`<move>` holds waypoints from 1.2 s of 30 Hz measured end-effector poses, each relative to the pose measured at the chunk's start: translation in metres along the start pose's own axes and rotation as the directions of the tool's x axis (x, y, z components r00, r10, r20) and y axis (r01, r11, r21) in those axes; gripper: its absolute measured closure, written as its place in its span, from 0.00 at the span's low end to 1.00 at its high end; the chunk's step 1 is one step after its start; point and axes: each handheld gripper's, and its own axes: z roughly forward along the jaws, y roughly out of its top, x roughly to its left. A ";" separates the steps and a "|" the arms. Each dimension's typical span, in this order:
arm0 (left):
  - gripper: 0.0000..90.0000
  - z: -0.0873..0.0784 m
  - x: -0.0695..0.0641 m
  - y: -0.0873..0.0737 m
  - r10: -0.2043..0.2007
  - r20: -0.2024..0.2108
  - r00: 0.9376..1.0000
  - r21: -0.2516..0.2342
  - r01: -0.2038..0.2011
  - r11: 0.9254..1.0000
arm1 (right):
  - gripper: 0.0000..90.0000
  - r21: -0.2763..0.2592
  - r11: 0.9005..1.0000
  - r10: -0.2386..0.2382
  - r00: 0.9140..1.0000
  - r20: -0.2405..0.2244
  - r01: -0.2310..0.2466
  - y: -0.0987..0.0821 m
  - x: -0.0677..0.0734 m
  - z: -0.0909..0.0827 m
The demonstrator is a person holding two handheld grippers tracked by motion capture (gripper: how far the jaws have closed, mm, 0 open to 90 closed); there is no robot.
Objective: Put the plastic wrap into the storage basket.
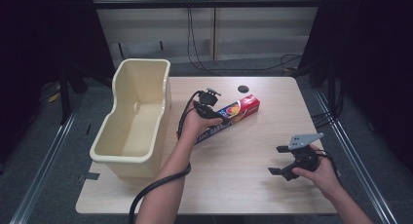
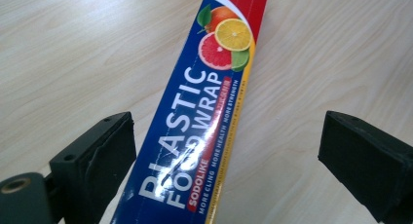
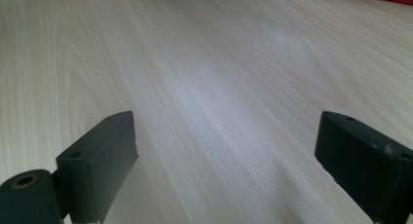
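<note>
1. I'm at a pale wood-grain table (image 1: pixel 253 170), its top matte with a soft sheen of light.
2. Grey carpet floor (image 1: pixel 44 151) spreads round it, with metal rails (image 1: pixel 46 158) running along both sides.
3. Ahead, a beige panelled wall (image 1: pixel 253 34) with a dark horizontal strip (image 1: pixel 209 4) near the top.
4. Black cables (image 1: pixel 195 48) hang down that wall and trail across the floor.
5. Dark curtains (image 1: pixel 370 53) close in left and right, deep in shadow.
</note>
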 end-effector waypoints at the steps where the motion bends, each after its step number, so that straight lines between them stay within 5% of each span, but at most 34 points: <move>1: 0.07 0.002 0.001 0.000 -0.003 0.003 1.000 -0.007 0.003 1.000 | 0.09 0.000 1.000 0.003 1.000 0.003 -0.003 0.001 0.000 0.000; 18: 0.09 0.022 0.013 -0.001 -0.012 -0.016 1.000 0.051 0.013 0.999 | 0.09 0.000 1.000 0.007 1.000 -0.005 -0.007 0.001 0.001 0.000; 36: 0.35 0.026 0.015 -0.015 -0.017 -0.012 1.000 0.131 0.018 0.991 | 0.09 -0.001 1.000 0.005 1.000 -0.005 -0.005 0.001 -0.001 0.000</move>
